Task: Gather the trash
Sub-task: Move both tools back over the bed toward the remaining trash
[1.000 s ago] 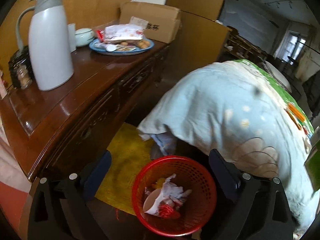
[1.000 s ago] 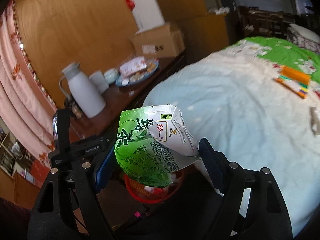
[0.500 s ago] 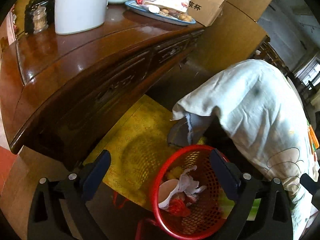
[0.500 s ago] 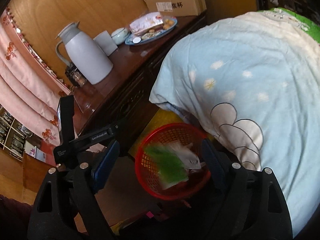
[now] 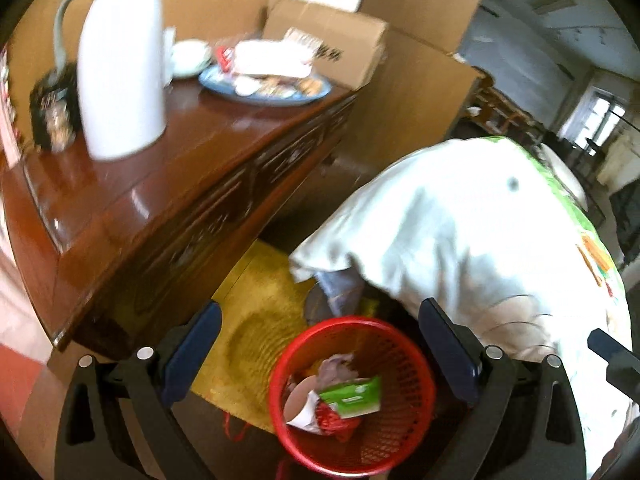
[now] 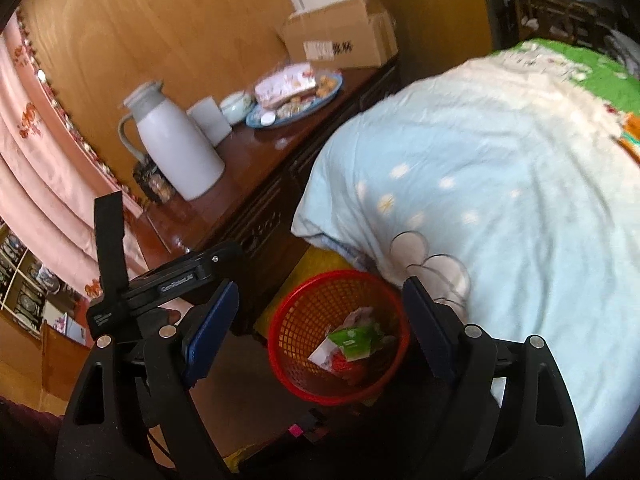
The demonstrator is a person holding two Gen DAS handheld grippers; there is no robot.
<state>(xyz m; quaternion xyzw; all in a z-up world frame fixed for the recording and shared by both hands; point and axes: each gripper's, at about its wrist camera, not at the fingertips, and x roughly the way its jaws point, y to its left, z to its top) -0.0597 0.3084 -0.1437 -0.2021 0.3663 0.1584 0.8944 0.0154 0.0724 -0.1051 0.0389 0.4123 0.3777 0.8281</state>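
Bed quilt (image 6: pixel 500 200): pale blue w/ white dots, fills right half of right wrist frame; green patterned cover (image 6: pixel 592 76) at upper right. One corner hangs over the floor just above the bin.

Worktop (image 5: pixel 132 208): dark red-brown carved wood, runs from left edge to upper centre of left wrist frame. On it, back to front: cardboard box (image 5: pixel 328 40) against the wall, blue plate (image 5: pixel 264 90) heaped w/ snack packets, small pale lidded bowl (image 5: pixel 188 58), white thermos jug (image 5: pixel 120 76) w/ grey handle (upright, blurred), dark jar holder (image 5: pixel 52 112) at far left.

Pink curtain (image 6: pixel 44 184): left edge of right wrist frame.

Yellow mat (image 5: pixel 256 340): on floor between worktop and bed, lower centre; bin sits at its near edge.

Left tool (image 5: pixel 320 352): lower part of left wrist frame, jaws spread wide, nothing between the pads; bin seen through the gap.

Right tool (image 6: pixel 316 324): lower part of right wrist frame, jaws spread wide, empty, above the bin. It has just been opening a little more.

Red mesh bin (image 6: pixel 288 344): lower centre, on floor, just beside the hanging quilt corner.

Green snack bag (image 6: pixel 354 340): task item, lies inside the bin on top of other trash (white paper cup, crumpled paper, red scrap).
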